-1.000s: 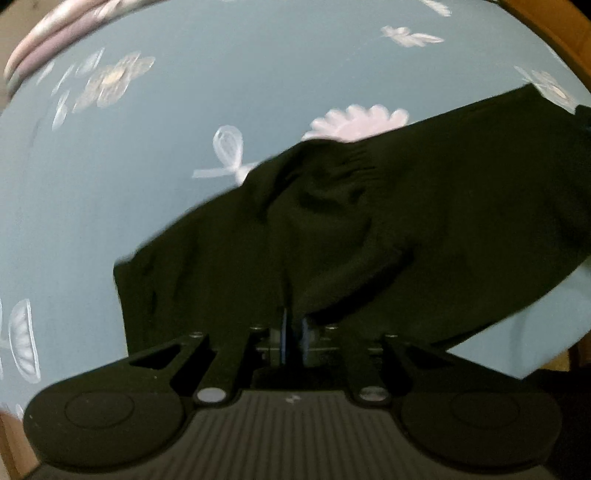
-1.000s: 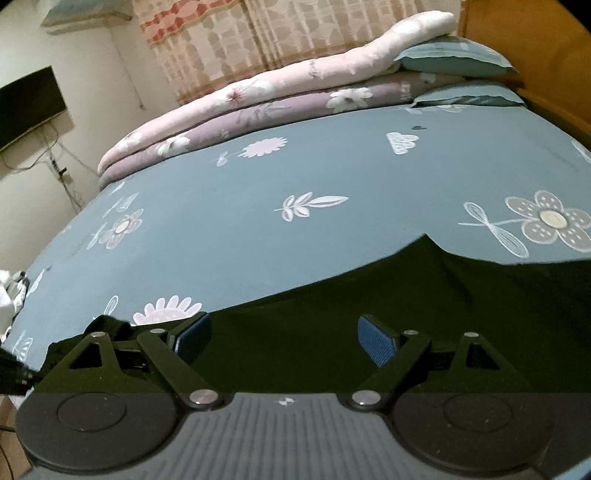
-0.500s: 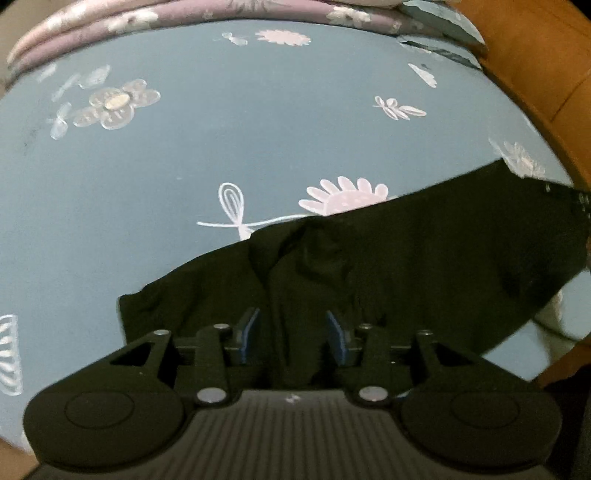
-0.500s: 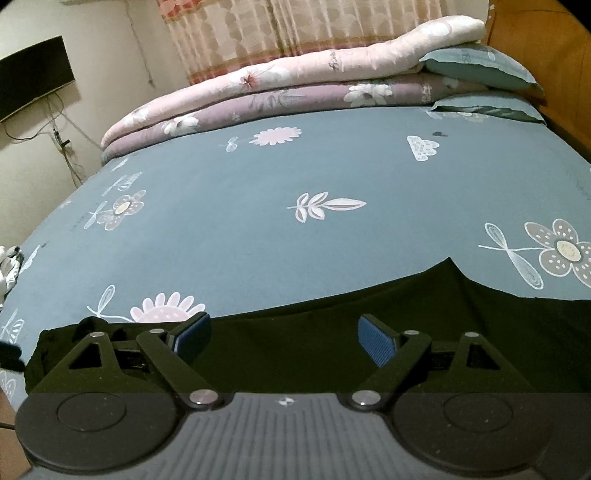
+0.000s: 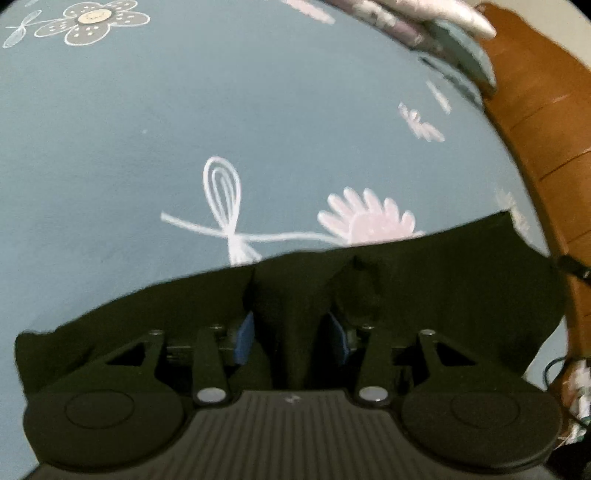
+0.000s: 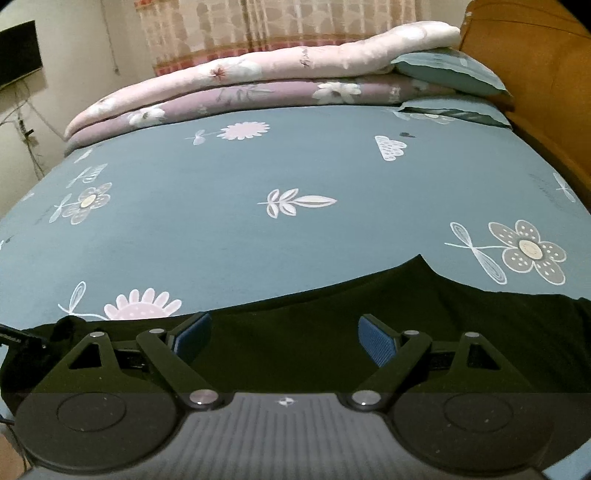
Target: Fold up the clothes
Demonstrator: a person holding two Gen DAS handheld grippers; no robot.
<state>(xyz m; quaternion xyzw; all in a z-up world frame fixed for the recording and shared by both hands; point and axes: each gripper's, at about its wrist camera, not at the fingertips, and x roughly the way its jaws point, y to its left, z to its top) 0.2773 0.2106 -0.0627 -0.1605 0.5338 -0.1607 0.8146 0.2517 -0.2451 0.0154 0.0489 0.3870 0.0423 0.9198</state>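
Where the two wrist views overlap, entries run from the jaws outward.

Left jaws: parted, having opened within the last second; the blue pads [image 5: 244,341] stand apart and a raised ridge of black cloth sits in the gap, with no pad seen pressing on it.
Left gripper [image 5: 291,341]: tilted steeply down at the bed, low over the near part of the black garment [image 5: 443,295].
Right jaws: spread wide, blue pads [image 6: 375,345] far apart, nothing between them but flat cloth beneath.
Right gripper [image 6: 284,341]: angled down less steeply, hanging above the garment near its far edge.
Garment: lies spread on the blue floral bedsheet [image 5: 258,110] along the near side of the bed; the far hem runs across both views, and one corner rises to a small peak in the right view.
Left view only: the small bunched fold in the garment just beyond the right-hand pad, the left end of the cloth, and a cluttered patch with a cord off the bed's lower right corner; detail there is blurred.
Right view only: the whole length of the bed, the folded pink and mauve quilts [image 6: 258,85] stacked at the far end, the teal pillows [image 6: 447,70] against the wooden headboard [image 6: 546,74], the patterned curtain [image 6: 277,29], a dark wall screen [image 6: 18,51] with hanging cables at left.
Both views: the pink daisy print just beyond the garment's hem.
Hands: neither is visible in either view.
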